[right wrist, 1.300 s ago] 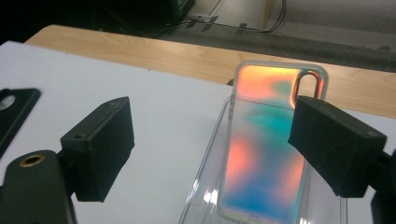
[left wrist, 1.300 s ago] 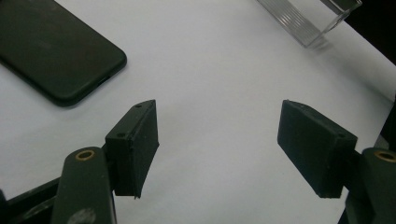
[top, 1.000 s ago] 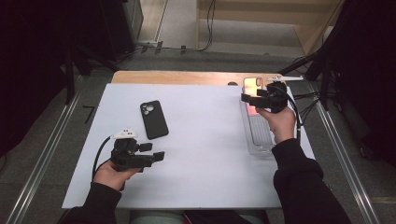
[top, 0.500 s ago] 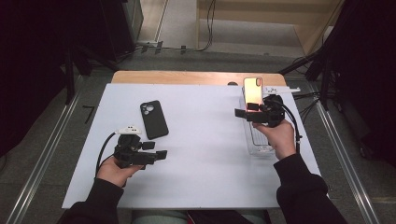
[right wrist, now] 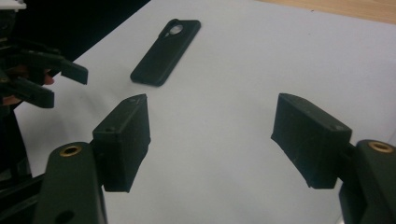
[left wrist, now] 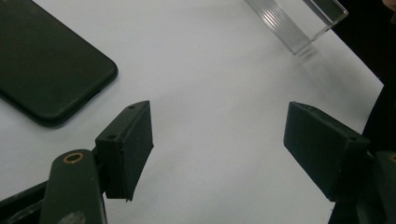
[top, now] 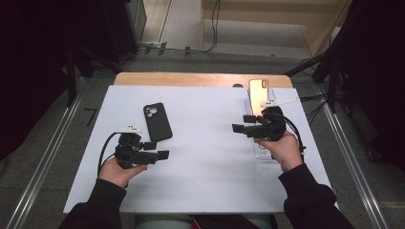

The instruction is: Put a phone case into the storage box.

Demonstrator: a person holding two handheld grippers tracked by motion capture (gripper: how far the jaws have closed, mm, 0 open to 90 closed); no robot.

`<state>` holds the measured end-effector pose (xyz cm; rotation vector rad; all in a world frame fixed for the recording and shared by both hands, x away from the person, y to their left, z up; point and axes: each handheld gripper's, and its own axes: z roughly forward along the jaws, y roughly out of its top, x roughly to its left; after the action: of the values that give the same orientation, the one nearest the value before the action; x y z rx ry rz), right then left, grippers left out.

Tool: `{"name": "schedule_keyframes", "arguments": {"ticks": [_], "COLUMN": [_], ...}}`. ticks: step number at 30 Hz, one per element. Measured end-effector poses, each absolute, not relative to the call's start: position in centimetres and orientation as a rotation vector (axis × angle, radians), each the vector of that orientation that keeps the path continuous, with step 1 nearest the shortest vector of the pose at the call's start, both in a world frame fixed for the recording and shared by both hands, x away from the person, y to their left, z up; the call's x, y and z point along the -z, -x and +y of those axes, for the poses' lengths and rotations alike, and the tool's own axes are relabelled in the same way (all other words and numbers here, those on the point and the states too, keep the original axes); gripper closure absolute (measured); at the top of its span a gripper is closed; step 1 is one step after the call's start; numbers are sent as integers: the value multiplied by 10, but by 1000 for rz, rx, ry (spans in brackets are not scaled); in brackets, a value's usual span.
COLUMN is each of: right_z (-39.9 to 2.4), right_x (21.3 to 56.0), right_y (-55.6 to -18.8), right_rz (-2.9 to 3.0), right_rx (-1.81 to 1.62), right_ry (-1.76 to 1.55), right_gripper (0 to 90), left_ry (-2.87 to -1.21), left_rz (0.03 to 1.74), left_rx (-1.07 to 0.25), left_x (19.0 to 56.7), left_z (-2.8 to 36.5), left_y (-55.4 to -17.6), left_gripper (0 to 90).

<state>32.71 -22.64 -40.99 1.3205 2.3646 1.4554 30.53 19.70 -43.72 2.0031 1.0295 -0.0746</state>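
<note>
One white sheet (top: 205, 167) covers most of the one wooden table (top: 191, 78), whose bare edge shows along the far side; every place below is given against that sheet. On it lie three smaller things: one clear plastic stand (top: 260, 148) near the sheet's right edge, one phone (top: 258, 90) with a shiny face propped at the stand's far end, by the sheet's far right corner, and one black phone case (top: 157, 121) lying flat, camera hole up, left of the sheet's middle. In the left gripper view the case (left wrist: 46, 74) is at the upper left and a corner of the stand (left wrist: 299, 23) at the top; in the right gripper view the case (right wrist: 166, 46) lies farther off across the sheet.

There are two grippers, one in each hand. The left gripper (top: 160, 150) hangs over the near left part of the sheet, just on the near side of the case and not touching it; its jaws have just been opening and stand well apart with only bare sheet between them. The right gripper (top: 241, 124) sits over the right part of the sheet, beside the stand, pointing towards the middle; its jaws have just been closing, yet a wide gap remains and nothing is between them.
</note>
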Motion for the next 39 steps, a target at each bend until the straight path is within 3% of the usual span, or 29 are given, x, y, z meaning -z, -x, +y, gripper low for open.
{"name": "schedule_keyframes", "arguments": {"ticks": [6, 25, 39], "right_z": [-226, -209, -224], "right_x": [412, 439, 455], "right_y": [-314, -273, -252], "right_rz": [2376, 2538, 2563], "right_rx": [-1499, -1465, -1512], "right_ry": [-1330, -1213, -1198], "right_gripper": [318, 267, 270], "left_ry": [-2013, -2020, -2023], "left_rz": [1004, 978, 955], "left_rx": [90, 92, 77], "left_x": [439, 437, 435], "left_z": [195, 195, 191], "left_y": [-309, -311, -306], "left_gripper": [242, 243, 245]}}
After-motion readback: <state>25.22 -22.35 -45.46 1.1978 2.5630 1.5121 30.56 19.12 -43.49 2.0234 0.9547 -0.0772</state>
